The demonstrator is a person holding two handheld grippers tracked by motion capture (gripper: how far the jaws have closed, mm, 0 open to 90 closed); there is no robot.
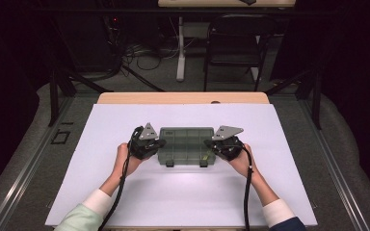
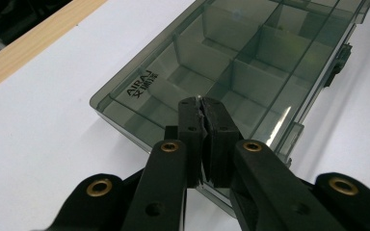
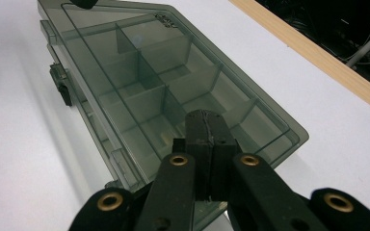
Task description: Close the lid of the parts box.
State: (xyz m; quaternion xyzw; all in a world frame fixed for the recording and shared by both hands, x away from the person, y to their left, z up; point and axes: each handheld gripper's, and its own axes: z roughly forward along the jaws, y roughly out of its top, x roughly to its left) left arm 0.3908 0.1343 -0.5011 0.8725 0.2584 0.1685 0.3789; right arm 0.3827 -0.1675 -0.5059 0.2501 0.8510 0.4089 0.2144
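Between left claw point(image 1: 160, 143) and right claw point(image 1: 210, 143) lies the organizer box point(image 1: 186, 145).

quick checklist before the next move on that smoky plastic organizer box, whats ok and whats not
1. Lid of the organizer box down flat: ok, as far as the gripper views show.
2. Two front latches fastened: cannot tell, too small and dark.
3. Left gripper jaws shut, holding nothing, tip over the box's end: ok.
4. Right gripper jaws shut, holding nothing, tip over the opposite end: ok.
5. Tips actually pressing on the lid: cannot tell.
6. Box flat on the white table, well in from every edge: ok.
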